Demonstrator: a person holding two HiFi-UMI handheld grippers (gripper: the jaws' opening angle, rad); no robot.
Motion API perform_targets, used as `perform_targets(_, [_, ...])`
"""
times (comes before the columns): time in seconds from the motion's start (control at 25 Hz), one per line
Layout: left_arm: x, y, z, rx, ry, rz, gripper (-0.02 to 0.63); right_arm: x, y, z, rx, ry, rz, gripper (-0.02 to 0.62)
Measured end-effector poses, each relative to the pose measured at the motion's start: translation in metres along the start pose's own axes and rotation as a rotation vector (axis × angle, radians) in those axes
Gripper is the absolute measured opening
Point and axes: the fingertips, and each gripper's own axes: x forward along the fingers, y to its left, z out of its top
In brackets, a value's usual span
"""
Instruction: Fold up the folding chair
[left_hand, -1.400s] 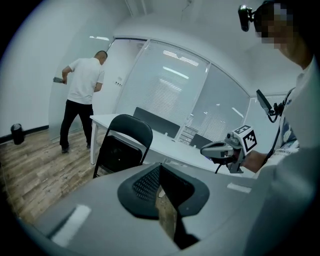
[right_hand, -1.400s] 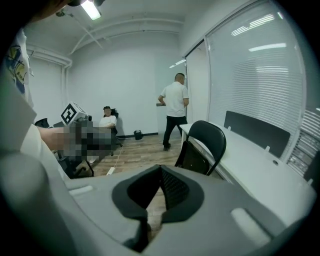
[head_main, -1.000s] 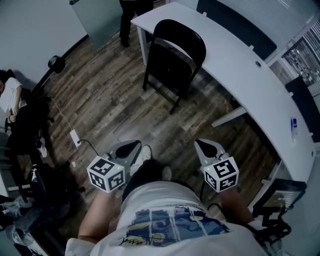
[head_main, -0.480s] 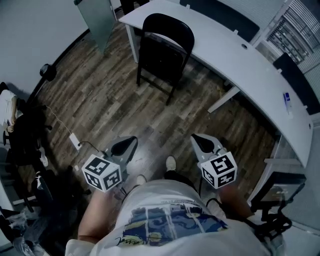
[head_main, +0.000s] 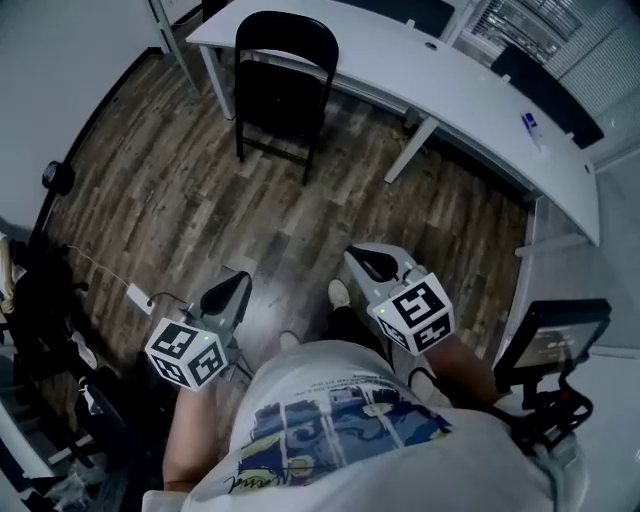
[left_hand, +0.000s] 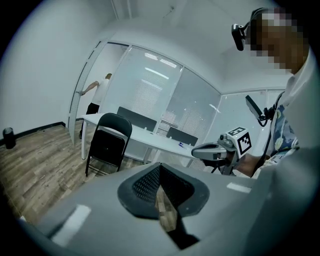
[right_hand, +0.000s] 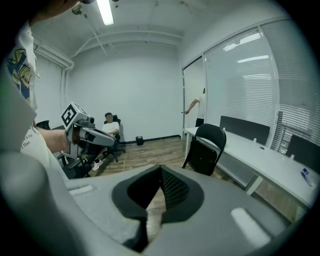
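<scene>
The black folding chair (head_main: 277, 88) stands on the wood floor against the near end of the white desk (head_main: 470, 95), far ahead of me. Its seat looks tipped up close to the back, so it appears folded nearly flat (left_hand: 106, 145) (right_hand: 206, 149). My left gripper (head_main: 232, 285) (left_hand: 159, 167) is shut with nothing in it, held low in front of my body. My right gripper (head_main: 362, 258) (right_hand: 160, 172) is also shut and empty. Both are well short of the chair and touch nothing.
A person (left_hand: 97, 97) stands at the glass door behind the desk. Another person (right_hand: 109, 127) sits on an office chair by the far wall. A power strip with cable (head_main: 136, 296) lies on the floor at left, and a black stand (head_main: 550, 345) is at right.
The chair and desk have slid up and away in the head view as I backed off and turned. Both grippers moved with me and stayed shut.
</scene>
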Motion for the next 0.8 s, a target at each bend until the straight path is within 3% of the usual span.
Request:
perform_targets(0.48, [-0.043,-0.016,-0.032,0.029,0.026,-0.085,0.005,-0.025,0.07,-0.01,0.003,0.002,-0.033,0.003])
perform_targets(0.8, [-0.058,-0.022,-0.043,0.03,0.013,-0.087,0.005,-0.032,0.093,-0.011,-0.021,-0.003,-0.024,0.003])
